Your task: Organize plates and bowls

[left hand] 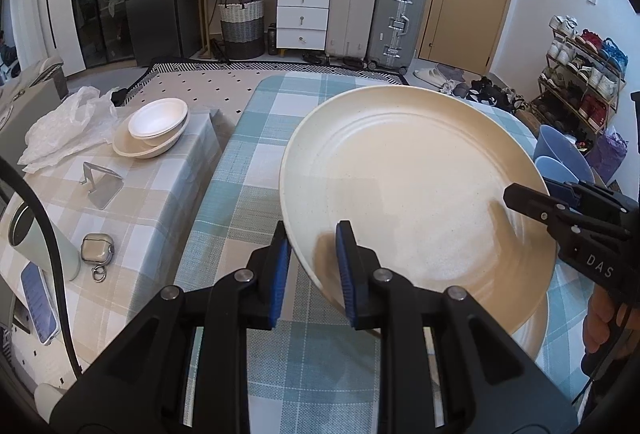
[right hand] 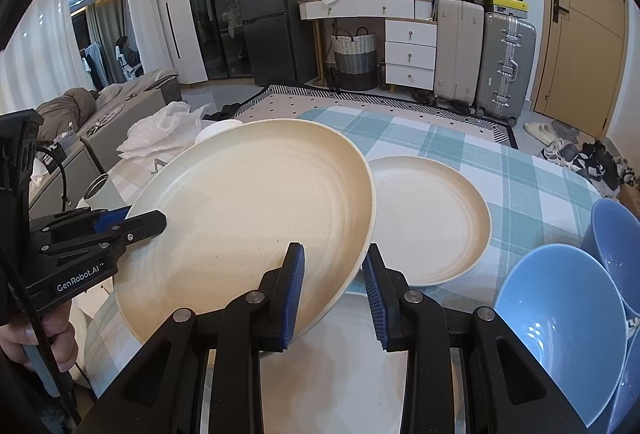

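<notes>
A large cream plate (left hand: 408, 185) is held tilted above the blue-checked table (left hand: 248, 169). My left gripper (left hand: 314, 266) has its jaws on either side of the plate's near rim, shut on it. My right gripper (right hand: 332, 286) straddles the opposite rim of the same plate (right hand: 256, 209), jaws a little apart around the edge. The right gripper also shows at the plate's right edge in the left wrist view (left hand: 532, 205). A smaller cream plate (right hand: 432, 218) lies flat on the table beyond. Another plate (right hand: 320, 366) lies under the held one. Blue bowls (right hand: 560, 318) stand at the right.
A stack of white bowls on a cream plate (left hand: 154, 129) sits on the beige-checked side table, with a crumpled plastic bag (left hand: 68, 125), a phone stand (left hand: 100, 183), an earbud case (left hand: 97, 250), a cup (left hand: 36, 238) and a phone (left hand: 38, 302). Suitcases and drawers stand behind.
</notes>
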`<move>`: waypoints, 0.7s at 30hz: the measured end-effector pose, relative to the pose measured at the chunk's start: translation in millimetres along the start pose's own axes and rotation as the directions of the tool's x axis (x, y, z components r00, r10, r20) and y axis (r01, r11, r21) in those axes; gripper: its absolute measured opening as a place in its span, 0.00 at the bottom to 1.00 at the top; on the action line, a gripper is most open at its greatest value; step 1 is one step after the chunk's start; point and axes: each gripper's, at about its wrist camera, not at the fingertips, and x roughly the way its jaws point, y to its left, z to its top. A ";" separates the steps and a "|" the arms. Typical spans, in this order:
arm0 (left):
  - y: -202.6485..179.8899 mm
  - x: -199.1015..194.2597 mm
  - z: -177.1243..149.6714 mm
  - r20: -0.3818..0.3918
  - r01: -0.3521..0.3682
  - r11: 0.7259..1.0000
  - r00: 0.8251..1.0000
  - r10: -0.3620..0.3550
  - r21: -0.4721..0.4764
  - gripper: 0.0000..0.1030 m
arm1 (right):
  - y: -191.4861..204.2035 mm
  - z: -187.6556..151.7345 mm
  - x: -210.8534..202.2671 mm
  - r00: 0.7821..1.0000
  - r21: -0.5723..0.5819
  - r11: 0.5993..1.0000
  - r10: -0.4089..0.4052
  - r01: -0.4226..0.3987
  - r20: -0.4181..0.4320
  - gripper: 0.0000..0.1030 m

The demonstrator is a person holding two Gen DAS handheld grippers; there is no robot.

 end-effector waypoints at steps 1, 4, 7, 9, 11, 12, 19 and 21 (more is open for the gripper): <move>-2.4 -1.5 -0.3 0.000 0.003 1.000 1.000 -0.003 0.002 0.19 | -0.8 -0.7 -2.2 1.000 0.003 1.000 -0.002 0.002 0.002 0.30; -8.5 -5.2 -1.6 0.002 0.010 1.000 1.000 -0.010 0.012 0.19 | -3.5 -5.3 -10.2 1.000 0.014 1.000 -0.007 0.007 0.008 0.30; -13.5 -8.1 -3.0 0.006 0.016 1.000 1.000 -0.016 0.023 0.19 | -5.9 -9.9 -16.7 1.000 0.023 1.000 -0.012 0.011 0.011 0.30; -17.7 -10.5 -4.0 0.007 0.020 0.999 1.000 -0.020 0.028 0.19 | -7.4 -11.6 -20.1 1.000 0.027 1.000 -0.015 0.014 0.014 0.30; -21.6 -13.5 -5.3 0.010 0.023 0.999 1.000 -0.024 0.035 0.19 | -8.9 -14.3 -25.3 1.000 0.032 0.999 -0.018 0.017 0.019 0.30; -23.0 -14.9 -6.0 0.011 0.026 0.999 1.000 -0.026 0.039 0.19 | -10.0 -15.0 -26.1 1.000 0.034 0.999 -0.019 0.018 0.021 0.30; -31.3 -22.4 -14.3 0.015 0.039 0.997 0.999 -0.040 0.064 0.19 | -12.1 -26.6 -40.9 0.999 0.059 0.998 -0.032 0.029 0.038 0.30; -32.7 -24.8 -16.7 0.016 0.042 0.997 0.999 -0.043 0.068 0.19 | -13.0 -31.1 -44.7 0.999 0.065 0.997 -0.034 0.031 0.040 0.30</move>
